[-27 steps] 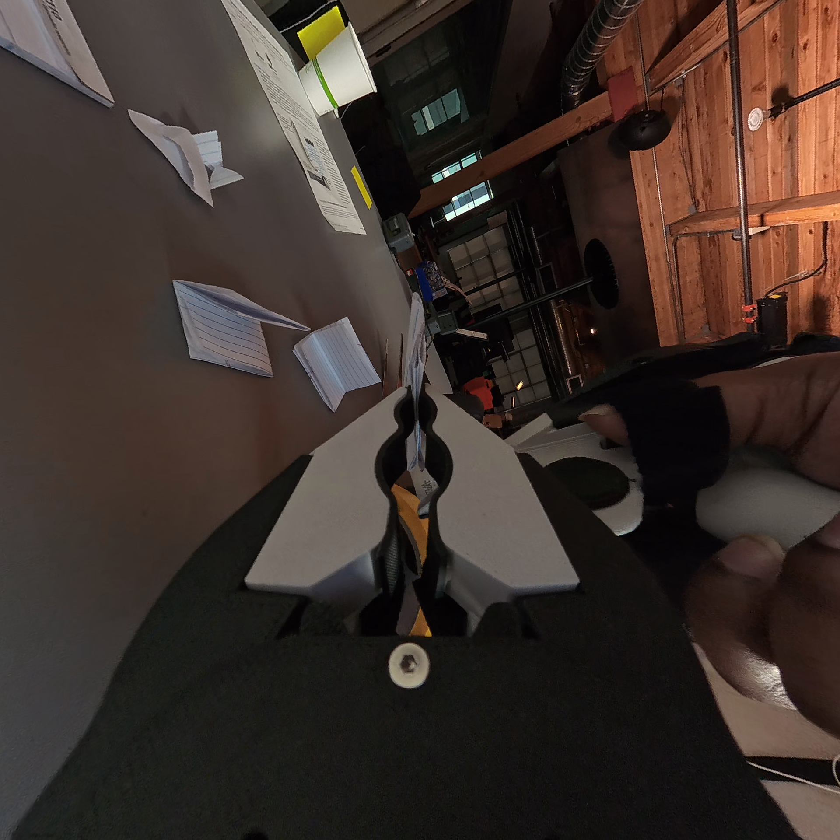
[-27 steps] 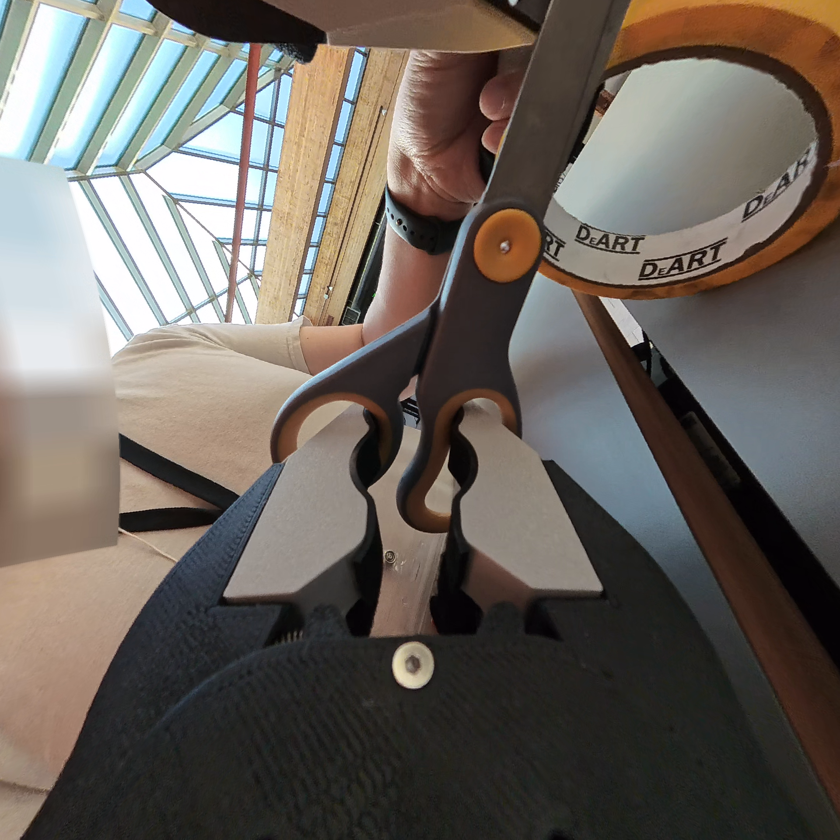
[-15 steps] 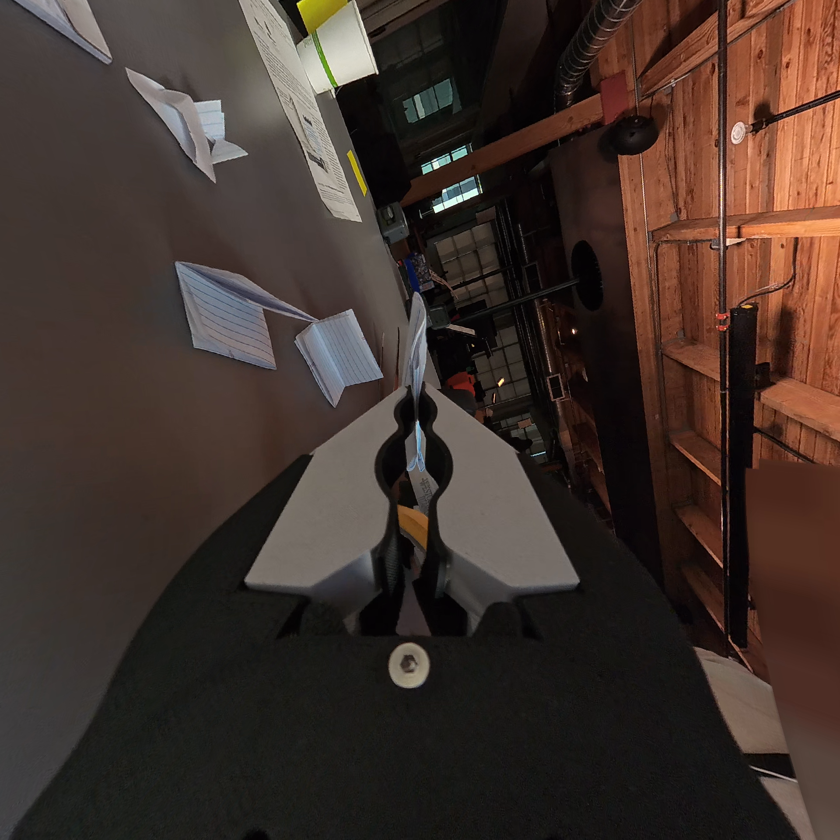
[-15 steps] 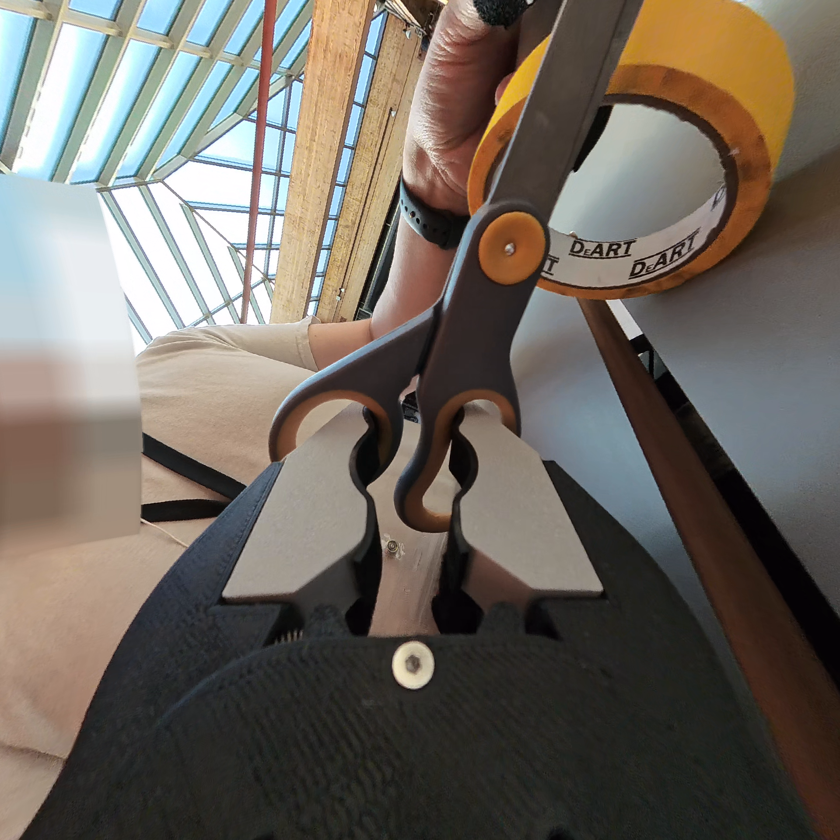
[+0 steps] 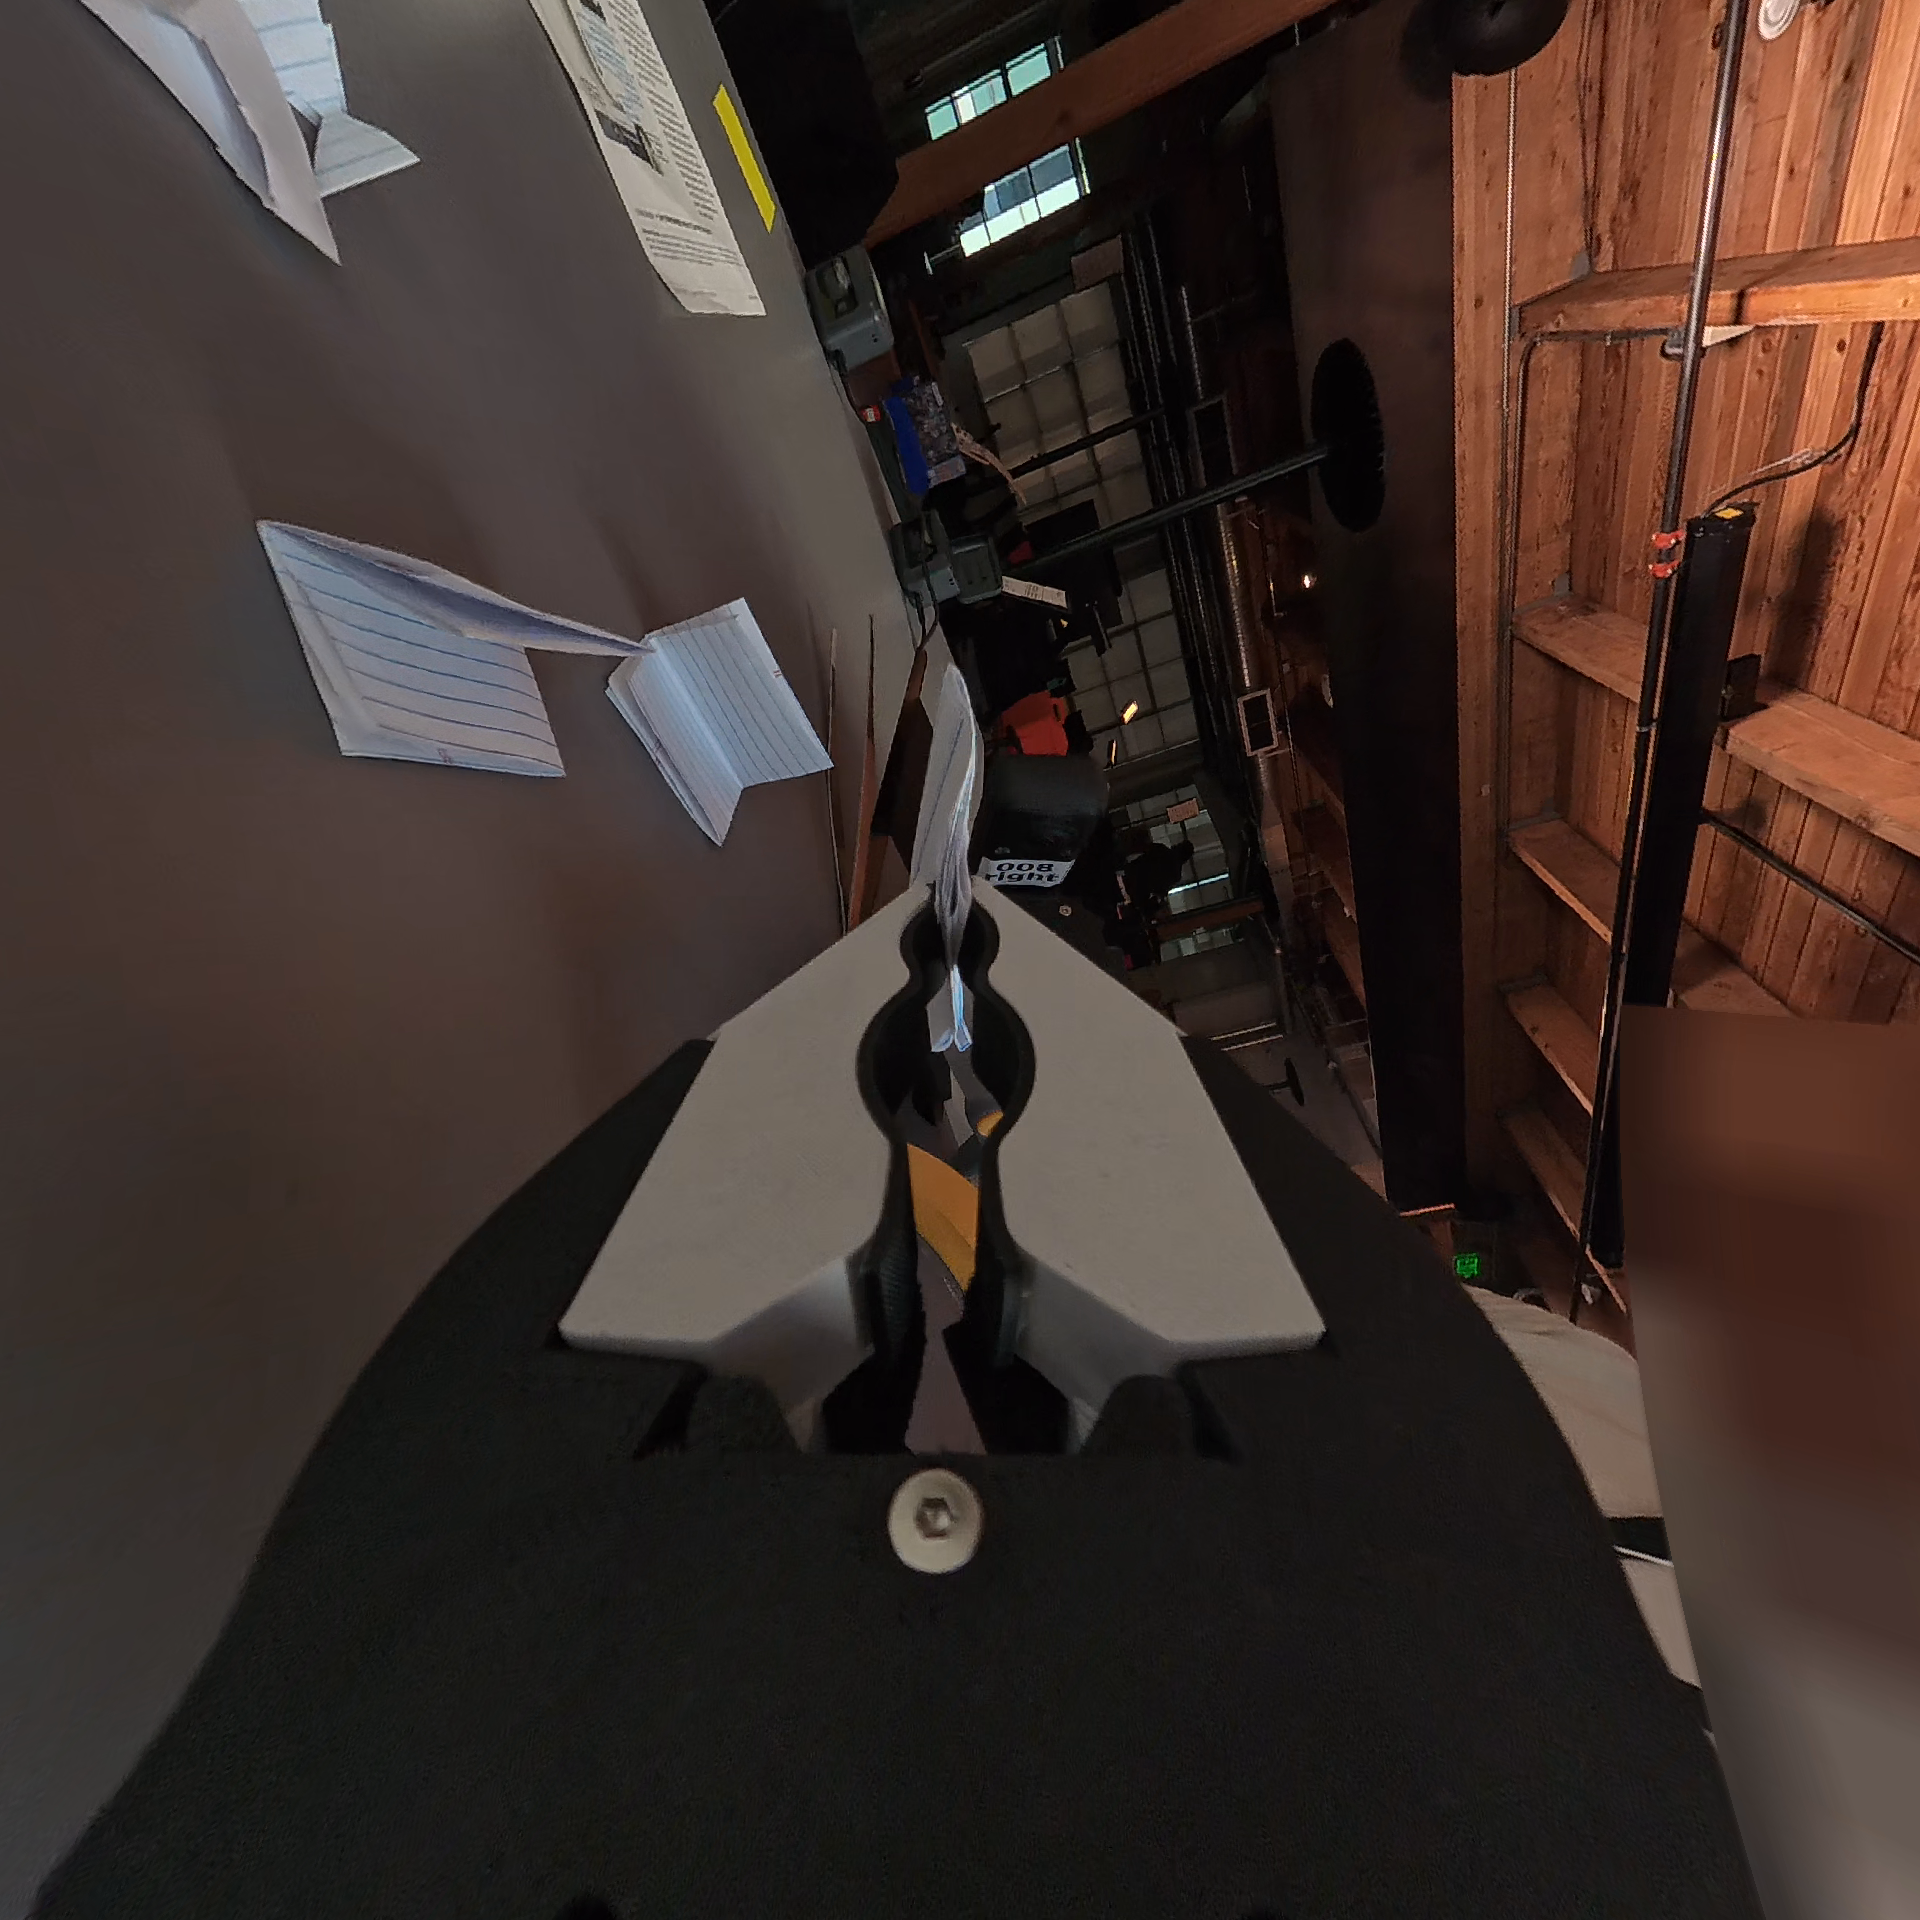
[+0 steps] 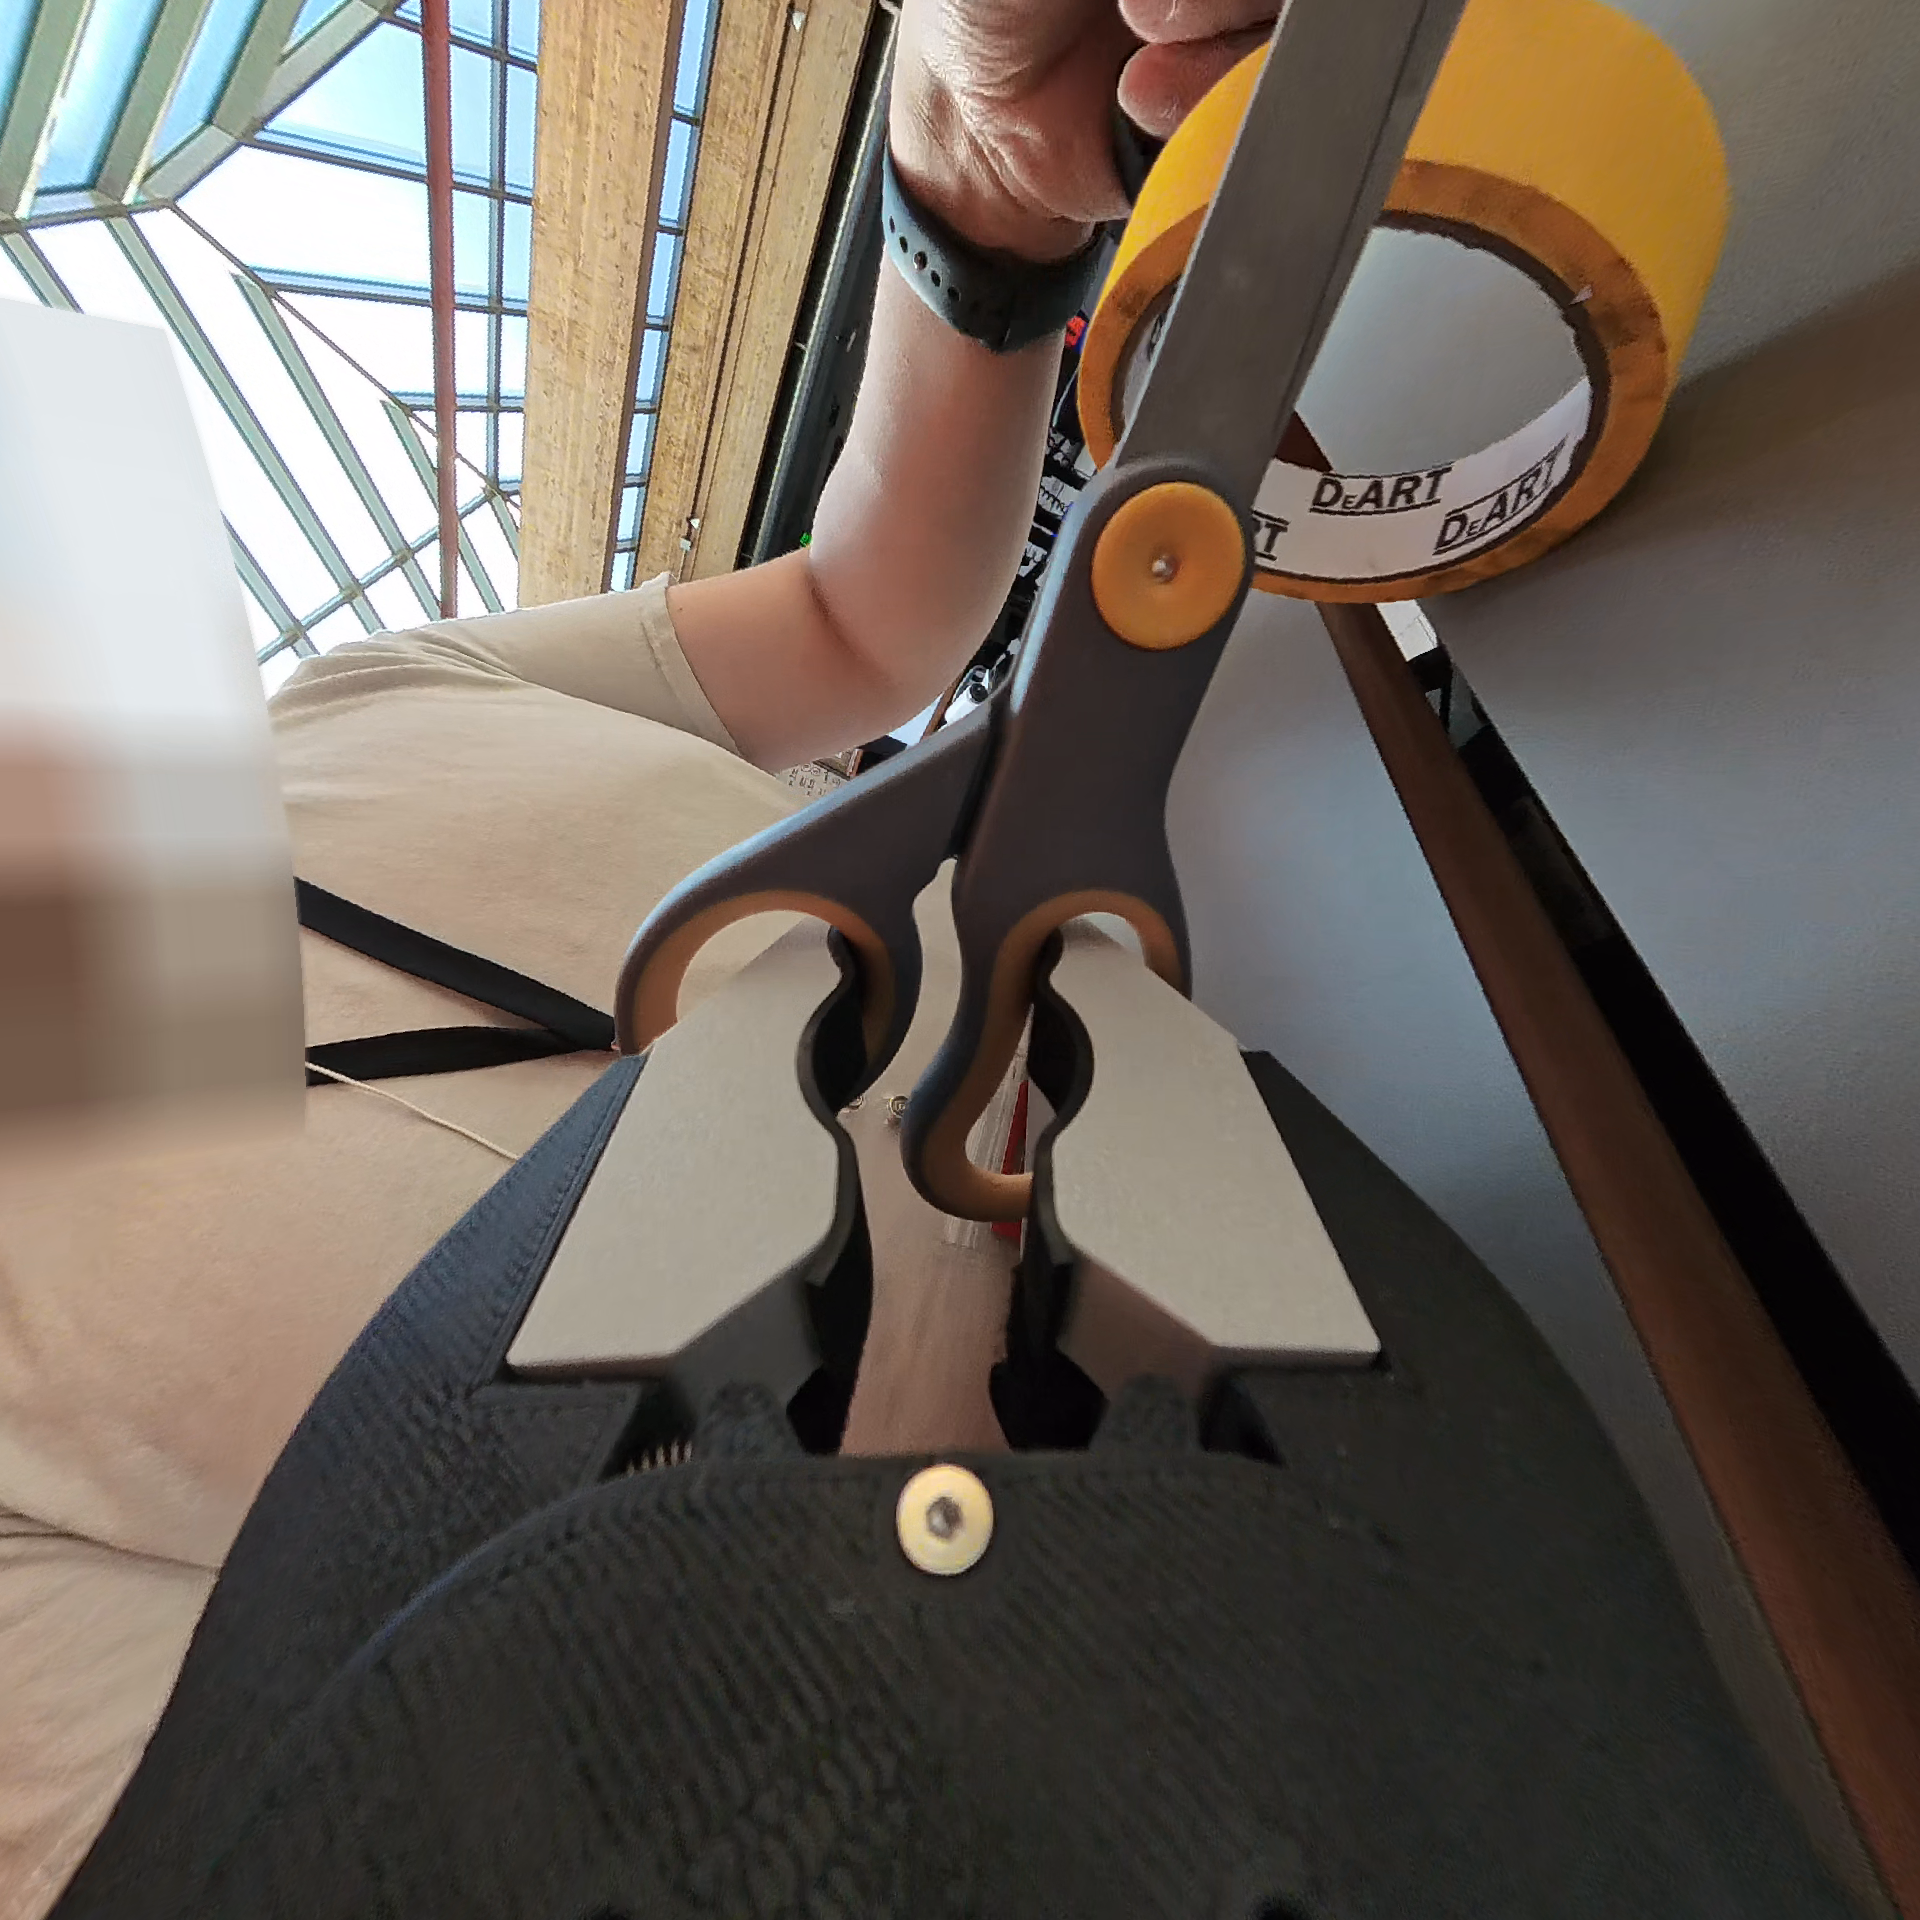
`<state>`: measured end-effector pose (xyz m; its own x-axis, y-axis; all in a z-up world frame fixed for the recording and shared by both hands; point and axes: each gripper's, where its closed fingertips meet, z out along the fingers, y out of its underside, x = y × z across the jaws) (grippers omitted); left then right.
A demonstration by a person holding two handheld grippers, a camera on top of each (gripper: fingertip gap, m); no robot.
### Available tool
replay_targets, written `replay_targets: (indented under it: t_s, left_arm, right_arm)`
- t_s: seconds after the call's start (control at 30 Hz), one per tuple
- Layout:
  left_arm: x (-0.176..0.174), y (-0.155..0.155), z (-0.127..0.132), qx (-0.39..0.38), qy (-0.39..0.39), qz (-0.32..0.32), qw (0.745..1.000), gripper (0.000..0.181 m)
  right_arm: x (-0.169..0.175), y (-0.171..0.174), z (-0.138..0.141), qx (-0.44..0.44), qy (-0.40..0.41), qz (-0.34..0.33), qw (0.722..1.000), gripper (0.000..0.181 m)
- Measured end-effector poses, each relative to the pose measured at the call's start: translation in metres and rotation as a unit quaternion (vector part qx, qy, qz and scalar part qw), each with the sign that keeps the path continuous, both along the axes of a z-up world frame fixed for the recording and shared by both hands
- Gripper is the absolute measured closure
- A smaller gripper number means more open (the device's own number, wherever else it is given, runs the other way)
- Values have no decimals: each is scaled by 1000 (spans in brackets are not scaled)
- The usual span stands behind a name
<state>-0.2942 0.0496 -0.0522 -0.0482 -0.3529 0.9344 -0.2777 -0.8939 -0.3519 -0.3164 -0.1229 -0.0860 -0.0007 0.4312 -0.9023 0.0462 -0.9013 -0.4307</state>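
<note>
My left gripper [image 5: 948,925] is shut on a folded piece of lined paper [image 5: 954,790], held edge-on above the grey table [image 5: 312,1039]. My right gripper [image 6: 951,997] grips the handles of dark grey scissors [image 6: 1081,790] with orange loop linings; its fingertips sit in the two handle loops. The blades are closed and point up past a yellow tape roll [image 6: 1558,260] standing on the table. A hand with a black wristband [image 6: 987,281] is beside the blades at the top. A yellow patch [image 5: 940,1195] shows through the gap between the left fingers.
Folded lined papers [image 5: 416,665] [image 5: 727,707] [image 5: 270,125] and a printed sheet [image 5: 665,156] lie on the grey table. The table's wooden edge [image 6: 1558,1039] runs down the right. The person's beige clothing [image 6: 468,831] fills the left. Wooden wall and shelves [image 5: 1714,623] stand at the right. The gap from one gripper's tips to the other's is roughly 20 cm.
The right gripper has drawn back with the scissors, so the tape roll looks smaller. In the left view the gloved hand and the paper cup have left the frame; the papers look nearer.
</note>
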Motion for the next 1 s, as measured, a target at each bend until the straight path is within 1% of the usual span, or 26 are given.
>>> replay_targets:
  t_s: [0.23, 0.53, 0.63, 0.67, 0.77, 0.83, 0.93, 1.0]
  left_arm:
    - [-2, -1, 10, 4, 2, -32, 999, 181]
    - [-3, -11, 21, 14, 14, -101, 995, 181]
    - [-2, -10, 24, 17, 10, -111, 994, 181]
    - [-1, -10, 27, 20, 3, -113, 993, 181]
    - [3, -6, 33, 29, -27, -99, 994, 181]
    - [6, -7, 37, 21, -51, -91, 994, 168]
    - [8, -8, 35, 24, -72, -73, 994, 157]
    - [8, -6, 33, 35, -83, -42, 995, 152]
  right_arm:
    - [4, -1, 6, 12, -22, 11, 1000, 156]
    - [7, -13, 18, 30, -48, 46, 997, 155]
    - [8, -11, 12, 36, -79, 37, 996, 157]
    - [8, -9, 8, 41, -94, 26, 994, 158]
    - [5, -3, 11, 48, -78, -1, 996, 158]
    - [3, 3, 12, 49, -65, -25, 996, 158]
    - [0, 11, 13, 48, -38, -52, 997, 159]
    - [-2, 16, 12, 48, -26, -69, 996, 159]
